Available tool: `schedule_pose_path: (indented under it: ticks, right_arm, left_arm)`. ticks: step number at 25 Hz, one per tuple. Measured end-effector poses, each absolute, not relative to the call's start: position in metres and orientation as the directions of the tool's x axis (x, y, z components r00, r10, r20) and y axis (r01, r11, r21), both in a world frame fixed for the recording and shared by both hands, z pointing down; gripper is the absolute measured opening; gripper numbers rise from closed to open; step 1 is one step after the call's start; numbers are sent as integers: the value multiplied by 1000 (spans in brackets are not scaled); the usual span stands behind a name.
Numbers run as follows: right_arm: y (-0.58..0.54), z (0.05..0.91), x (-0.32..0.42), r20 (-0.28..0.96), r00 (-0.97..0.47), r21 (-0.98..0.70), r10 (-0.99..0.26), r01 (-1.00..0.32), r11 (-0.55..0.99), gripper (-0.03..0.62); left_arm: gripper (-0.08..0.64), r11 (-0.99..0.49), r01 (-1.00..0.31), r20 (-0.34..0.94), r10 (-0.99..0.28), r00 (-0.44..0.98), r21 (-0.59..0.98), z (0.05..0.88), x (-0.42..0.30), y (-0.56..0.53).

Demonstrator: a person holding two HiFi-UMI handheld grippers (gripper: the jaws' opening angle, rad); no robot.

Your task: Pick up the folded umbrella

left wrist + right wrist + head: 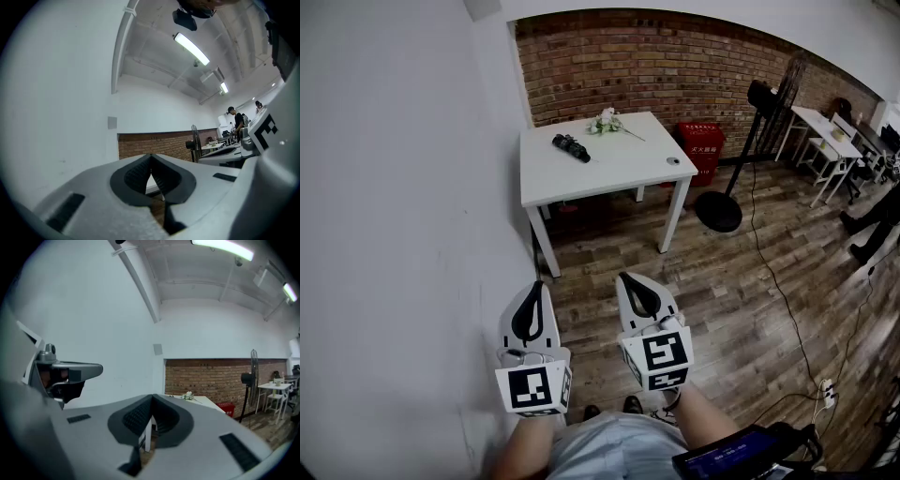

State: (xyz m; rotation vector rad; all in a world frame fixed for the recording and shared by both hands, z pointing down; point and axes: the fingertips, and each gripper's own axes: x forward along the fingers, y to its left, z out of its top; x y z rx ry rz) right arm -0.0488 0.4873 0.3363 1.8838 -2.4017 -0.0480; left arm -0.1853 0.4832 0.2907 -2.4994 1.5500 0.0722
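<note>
A black folded umbrella (571, 147) lies on the white table (609, 172) far ahead, near the table's left back part. Both grippers are held low near the person's body, well short of the table. My left gripper (536, 285) is shut with nothing between its jaws, and its tips (151, 155) meet in the left gripper view. My right gripper (625, 276) is shut and empty too, its tips (152, 396) touching. The table edge (199, 402) shows beyond the right jaws.
A white flower sprig (607, 121) and a small round object (673, 161) also lie on the table. A red bin (700, 148) and a standing fan (720, 207) stand to the table's right. A white wall (403, 216) runs along the left. Cables (787, 309) trail over the wooden floor.
</note>
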Motion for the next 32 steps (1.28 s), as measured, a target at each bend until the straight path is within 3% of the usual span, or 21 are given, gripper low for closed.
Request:
schedule_pose_path:
  ticks: [13,14,15,16,32]
  right_arm:
    - [480,338,-37,35,-280,55,-959,-958,281,6]
    - [478,340,-35,37,-295,43,-955,-954,296,51]
    - [476,342,-32,40,-308,33,-951,-950,309,159]
    - [475,344,-28,41,-315,27,-948,-948,316,207]
    - [444,351,12,63,-339,60,-939,-938,343,232]
  left_arm:
    - [6,-414,-898,-121,-894,432,-150,298,-168,477]
    - [6,-412,-898,-120,-895,430,-154,299,-164,477]
    - [6,-409,-899,-118,-896,429,-158,299,-160,477]
    - [6,-406,-900,-116,-897,426,-161,299,-157,477]
    - [6,-343,-927,-79,-931,357,-153,314,-129,460]
